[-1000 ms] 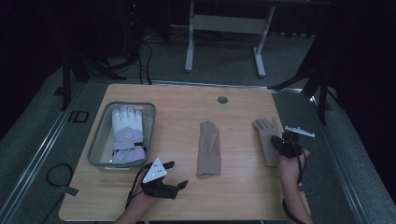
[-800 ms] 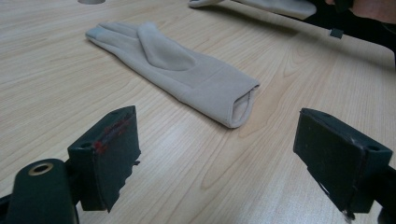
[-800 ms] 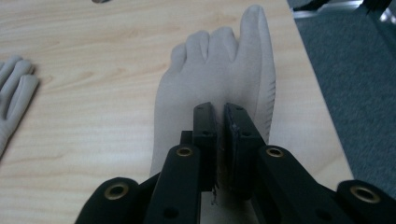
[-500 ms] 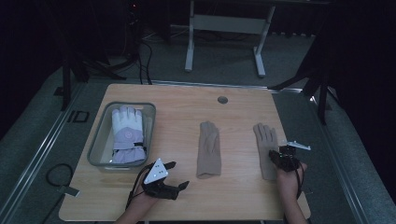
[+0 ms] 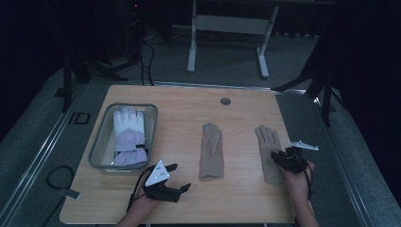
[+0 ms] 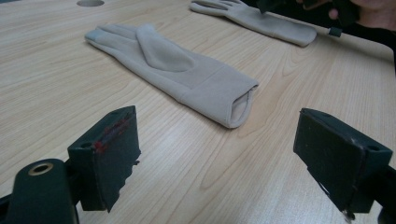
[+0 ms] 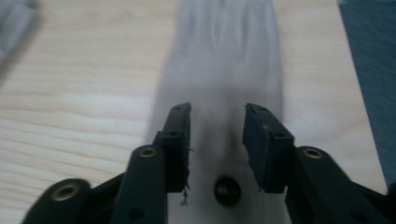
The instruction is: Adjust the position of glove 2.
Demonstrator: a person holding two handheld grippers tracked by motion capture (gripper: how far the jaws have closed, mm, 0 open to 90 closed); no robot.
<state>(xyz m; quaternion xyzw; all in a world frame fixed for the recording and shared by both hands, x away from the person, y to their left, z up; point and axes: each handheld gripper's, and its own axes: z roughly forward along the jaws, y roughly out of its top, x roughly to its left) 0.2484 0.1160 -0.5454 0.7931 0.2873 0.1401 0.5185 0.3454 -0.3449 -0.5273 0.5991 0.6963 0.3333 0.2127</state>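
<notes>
High view: wooden table [image 5: 179,104]; at its left a grey tray [image 5: 100,142] holding a white and lavender padded glove [image 5: 128,137]; at centre a beige glove [image 5: 211,150] lying flat, fingers pointing away from me; at right a second beige glove [image 5: 268,150], same lie. My left gripper [image 5: 182,188] rests near the front edge, just short of the centre glove's cuff and apart from it. My right gripper [image 5: 276,158] sits over the cuff half of the right-hand glove. Left gripper view: my jaws stand wide apart with nothing between them; the centre glove [image 6: 173,70] lies ahead on the wood, cuff opening turned toward me, thumb folded over the palm; the other beige glove [image 6: 261,21] lies farther off, with my right hand [image 6: 373,9] at its end. Right gripper view: my jaws are parted a moderate way, gripping nothing, poised above the right-hand glove [image 7: 229,65], which is blurred; whether they touch the fabric I cannot tell.
</notes>
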